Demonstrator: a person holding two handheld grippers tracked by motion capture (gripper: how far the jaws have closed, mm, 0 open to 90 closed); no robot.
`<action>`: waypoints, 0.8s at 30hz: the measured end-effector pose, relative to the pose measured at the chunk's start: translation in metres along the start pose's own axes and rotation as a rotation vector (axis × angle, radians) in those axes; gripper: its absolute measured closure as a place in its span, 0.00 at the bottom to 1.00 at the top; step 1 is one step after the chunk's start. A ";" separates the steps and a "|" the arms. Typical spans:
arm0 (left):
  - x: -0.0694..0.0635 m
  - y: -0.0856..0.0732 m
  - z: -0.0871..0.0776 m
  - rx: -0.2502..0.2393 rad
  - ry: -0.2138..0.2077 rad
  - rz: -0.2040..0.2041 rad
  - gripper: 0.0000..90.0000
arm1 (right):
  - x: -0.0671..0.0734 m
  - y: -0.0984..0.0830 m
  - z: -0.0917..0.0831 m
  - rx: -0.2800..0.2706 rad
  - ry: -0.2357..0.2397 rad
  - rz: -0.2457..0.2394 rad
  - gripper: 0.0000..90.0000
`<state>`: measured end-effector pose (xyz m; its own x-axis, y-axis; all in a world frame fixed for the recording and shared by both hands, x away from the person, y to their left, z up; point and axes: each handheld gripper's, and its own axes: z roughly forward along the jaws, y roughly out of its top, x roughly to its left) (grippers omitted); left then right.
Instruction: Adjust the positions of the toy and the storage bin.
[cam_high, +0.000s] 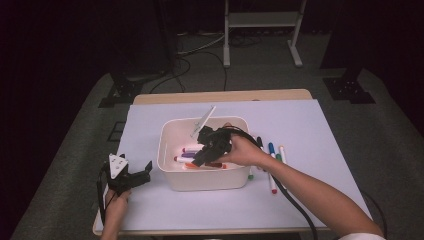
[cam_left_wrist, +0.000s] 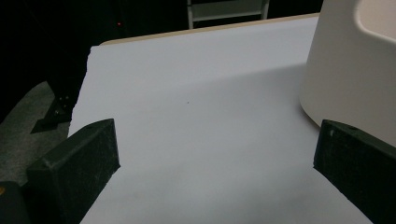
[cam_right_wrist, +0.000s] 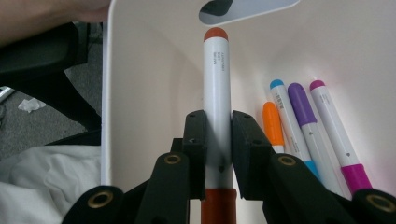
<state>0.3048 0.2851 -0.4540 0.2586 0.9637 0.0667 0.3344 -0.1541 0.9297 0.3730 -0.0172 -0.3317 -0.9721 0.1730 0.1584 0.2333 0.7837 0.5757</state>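
Observation:
My right gripper (cam_right_wrist: 217, 122) is shut on a white marker with a red cap (cam_right_wrist: 217, 74), its jaws pressing the barrel from both sides. It holds the marker inside the white bin (cam_high: 205, 181), near the bin's wall (cam_right_wrist: 149, 84). On the bin's floor beside it lie an orange marker (cam_right_wrist: 271, 122), a blue one (cam_right_wrist: 286, 116), a purple one (cam_right_wrist: 304, 116) and a magenta one (cam_right_wrist: 334, 126). From above, the right gripper (cam_high: 206, 152) reaches down into the bin. My left gripper (cam_high: 134, 176) rests open on the sheet left of the bin, nothing between its jaws (cam_left_wrist: 217, 158).
Several loose markers (cam_high: 272, 157) lie on the white sheet (cam_high: 310, 130) just right of the bin. The bin's outer wall (cam_left_wrist: 345, 70) stands close to my left gripper's right jaw. A frame's legs (cam_high: 260, 30) stand on the floor beyond the table.

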 end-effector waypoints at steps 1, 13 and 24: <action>0.000 0.000 0.000 0.000 0.000 -0.002 0.00 | -0.001 0.000 0.002 0.008 0.003 -0.002 0.84; 0.001 0.000 0.000 0.002 -0.002 0.000 0.00 | -0.001 0.001 0.020 0.083 -0.003 -0.007 0.84; 0.001 0.000 0.000 0.004 -0.002 -0.002 0.00 | 0.000 0.001 0.013 0.079 -0.038 -0.006 0.79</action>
<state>0.3050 0.2859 -0.4538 0.2603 0.9634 0.0644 0.3380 -0.1534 0.9285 0.3726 -0.0086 -0.3412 -0.9740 0.1898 0.1241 0.2267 0.8290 0.5112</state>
